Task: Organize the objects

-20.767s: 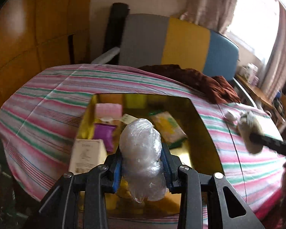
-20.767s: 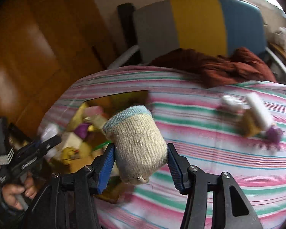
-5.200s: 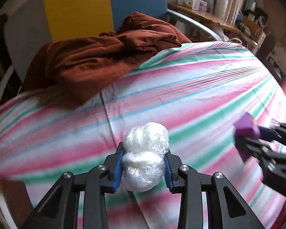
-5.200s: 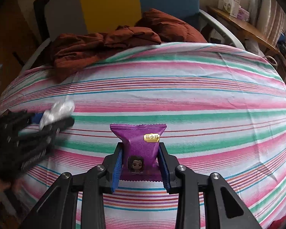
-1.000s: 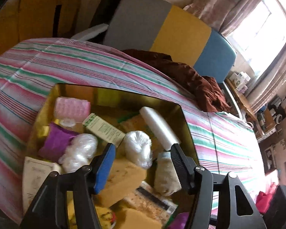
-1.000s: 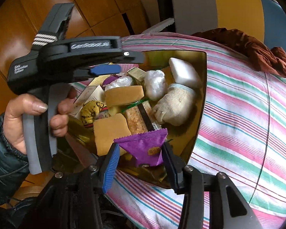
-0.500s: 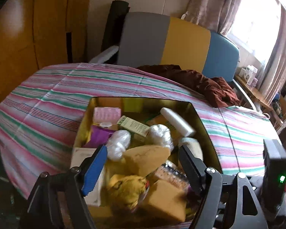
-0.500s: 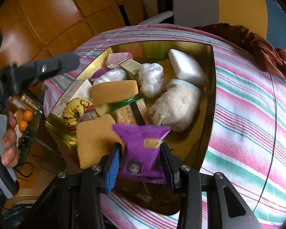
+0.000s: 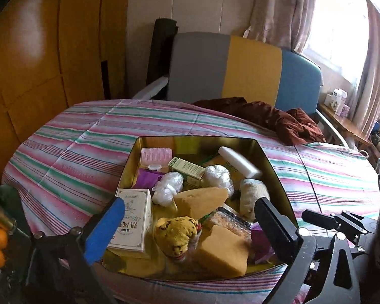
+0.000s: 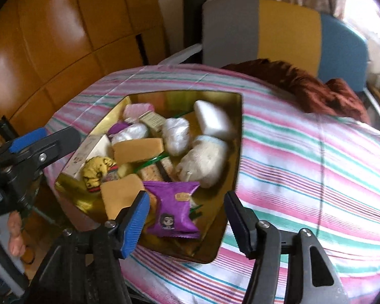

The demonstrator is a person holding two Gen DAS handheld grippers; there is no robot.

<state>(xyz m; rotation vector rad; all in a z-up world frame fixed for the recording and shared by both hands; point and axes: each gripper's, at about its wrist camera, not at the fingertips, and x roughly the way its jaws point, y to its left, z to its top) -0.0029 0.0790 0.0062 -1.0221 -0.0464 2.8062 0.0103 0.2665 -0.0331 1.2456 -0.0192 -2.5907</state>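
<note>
Our right gripper [image 10: 186,215] jaws are opening around the purple snack packet [image 10: 173,209], which lies free in the gold tin [image 10: 236,136], long axis upright in view, printed face toward us. Sponges [image 10: 138,149], a sock [image 10: 204,160] and bags crowd beyond. Our left gripper [image 9: 190,217] jaws are opening, empty.

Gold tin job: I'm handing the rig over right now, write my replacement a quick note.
Left gripper: jaws opening wide, nothing between them, above the gold tin.
Right gripper: jaws opening; purple snack packet between them, pads clear of it, over the tin's near corner.
In the tin: two plastic-wrap balls, sponges, white boxes, knitted sock, foam block.
On the striped cloth: only the brown garment in view.
Left: confirm the packet settles inside.
</note>
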